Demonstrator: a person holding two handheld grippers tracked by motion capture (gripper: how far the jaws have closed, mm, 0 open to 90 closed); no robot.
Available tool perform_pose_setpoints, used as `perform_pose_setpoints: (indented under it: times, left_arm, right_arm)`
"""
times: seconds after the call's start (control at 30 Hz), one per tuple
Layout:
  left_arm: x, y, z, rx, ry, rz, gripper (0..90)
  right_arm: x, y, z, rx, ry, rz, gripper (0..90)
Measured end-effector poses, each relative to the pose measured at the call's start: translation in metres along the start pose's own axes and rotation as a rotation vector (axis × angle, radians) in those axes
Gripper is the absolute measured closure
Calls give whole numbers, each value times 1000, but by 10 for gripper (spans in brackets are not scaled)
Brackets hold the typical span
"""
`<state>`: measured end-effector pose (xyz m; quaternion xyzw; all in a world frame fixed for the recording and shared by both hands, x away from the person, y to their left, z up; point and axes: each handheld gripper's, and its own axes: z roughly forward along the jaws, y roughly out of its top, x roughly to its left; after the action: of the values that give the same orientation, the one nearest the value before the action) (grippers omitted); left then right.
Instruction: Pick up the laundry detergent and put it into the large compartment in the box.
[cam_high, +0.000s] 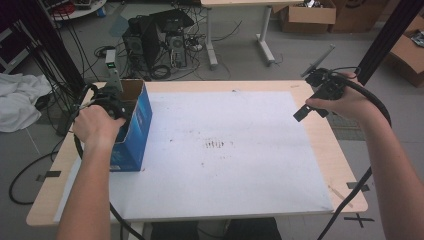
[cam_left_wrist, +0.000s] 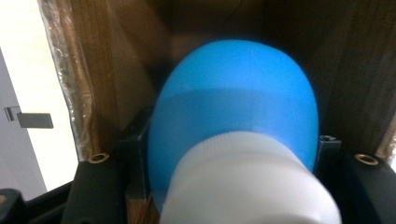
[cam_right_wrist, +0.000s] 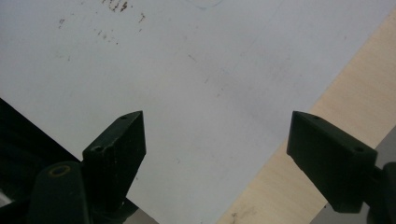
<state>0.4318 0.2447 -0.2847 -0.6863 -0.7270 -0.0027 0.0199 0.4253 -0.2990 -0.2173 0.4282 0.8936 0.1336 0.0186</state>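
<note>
An open blue cardboard box (cam_high: 133, 132) stands at the left edge of the white mat (cam_high: 225, 170). My left gripper (cam_high: 112, 101) reaches down into the box from above. In the left gripper view its black fingers (cam_left_wrist: 134, 156) press on either side of a blue rounded bottle (cam_left_wrist: 233, 102) with a white ribbed cap (cam_left_wrist: 247, 186), and the box's brown inner walls (cam_left_wrist: 116, 65) stand close around it. My right gripper (cam_high: 311, 108) hovers over the mat's far right corner. Its jaws (cam_right_wrist: 215, 135) stand wide apart with nothing between them.
The mat covers most of a wooden table (cam_high: 345, 165); bare wood shows along the right edge (cam_right_wrist: 336, 107). Behind the table, computer towers (cam_high: 155, 42) and cables sit on the floor. Cardboard boxes (cam_high: 307, 15) stand at the far right, and a white cloth (cam_high: 17, 100) lies at the left.
</note>
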Motion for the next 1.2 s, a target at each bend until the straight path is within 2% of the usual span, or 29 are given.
perform_pose_setpoints:
  times: [0.27,0.37,0.53,0.77,0.8,0.87,0.93,0.97,1.1,1.2]
  left_arm:
    - [0,-1,-4,-3,-3,11,361]
    - [0,-2,-8,-4,-1,13,334]
    - [1,-5,-20,-21,11,17,286]
    - [-4,-11,-51,-55,12,44,201]
    - [-4,-11,-51,-55,12,44,186]
    - [-8,-13,-65,-74,15,66,170]
    - [-10,-13,-69,-81,17,74,159]
    - [-15,-15,-78,-95,18,93,155]
    - [-29,-17,-90,-122,5,129,146]
    - [-43,-18,-98,-135,2,173,112]
  right_arm:
    - [-1,-1,-1,-3,-1,-1,197]
    - [-1,-2,-1,-2,3,1,197]
    - [-2,-3,0,-3,5,1,196]
    - [-1,-3,-1,-6,7,3,196]
    - [-1,-3,-2,-8,7,0,196]
    - [-1,-3,-2,-9,6,-1,196]
    - [-1,-3,-2,-11,7,0,196]
    - [-1,-3,-2,-12,8,1,196]
    - [-2,-4,-3,-14,8,5,196]
    - [-2,-5,-4,-12,7,8,196]
